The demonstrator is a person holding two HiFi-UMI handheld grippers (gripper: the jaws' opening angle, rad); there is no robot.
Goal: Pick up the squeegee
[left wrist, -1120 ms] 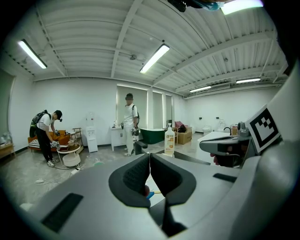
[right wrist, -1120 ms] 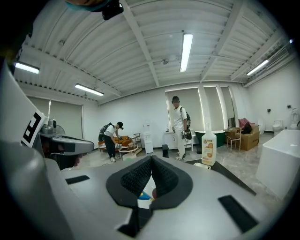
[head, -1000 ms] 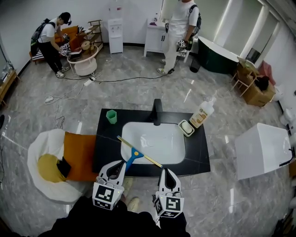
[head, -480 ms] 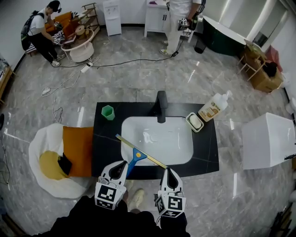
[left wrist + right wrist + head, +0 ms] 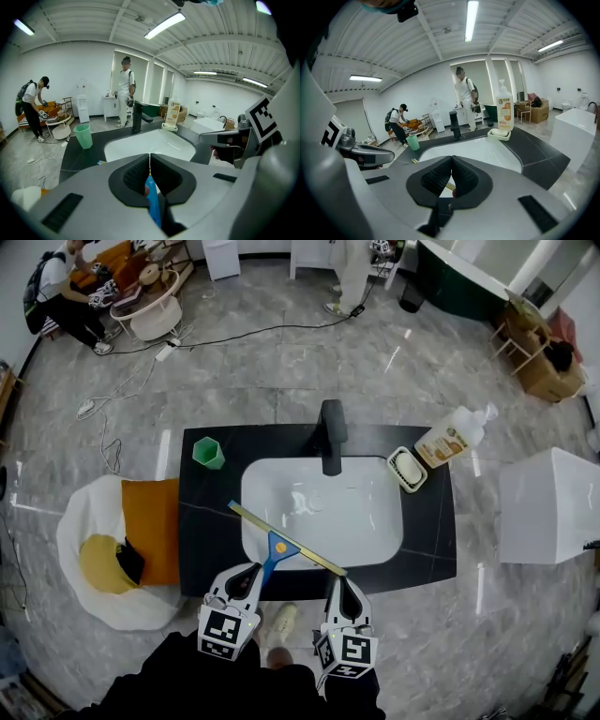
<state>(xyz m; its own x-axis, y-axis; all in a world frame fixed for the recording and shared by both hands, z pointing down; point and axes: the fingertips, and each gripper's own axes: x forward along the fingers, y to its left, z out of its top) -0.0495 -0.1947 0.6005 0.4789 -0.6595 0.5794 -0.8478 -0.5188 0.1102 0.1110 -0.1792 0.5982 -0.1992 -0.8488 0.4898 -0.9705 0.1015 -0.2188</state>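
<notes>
Head view: both lower, nearer counter (image 5: 192,540) than 1 s ago | left gripper (image 5: 253,570) pressed together, empty, just beside squeegee (image 5: 279,546) handle | right gripper (image 5: 342,581) likewise | squeegee lying across sink (image 5: 375,521) front rim, unlifted; jaws need spreading first.

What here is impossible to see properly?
- Squeegee handle: left gripper view, only a blue strip shows; the left tongs cover the rest.
- Squeegee blade: right gripper view, mostly behind the right tongs.
- Bottle label: head view, print too small.
- Whether the left tongs touch the handle: head view, too small to tell.
</notes>
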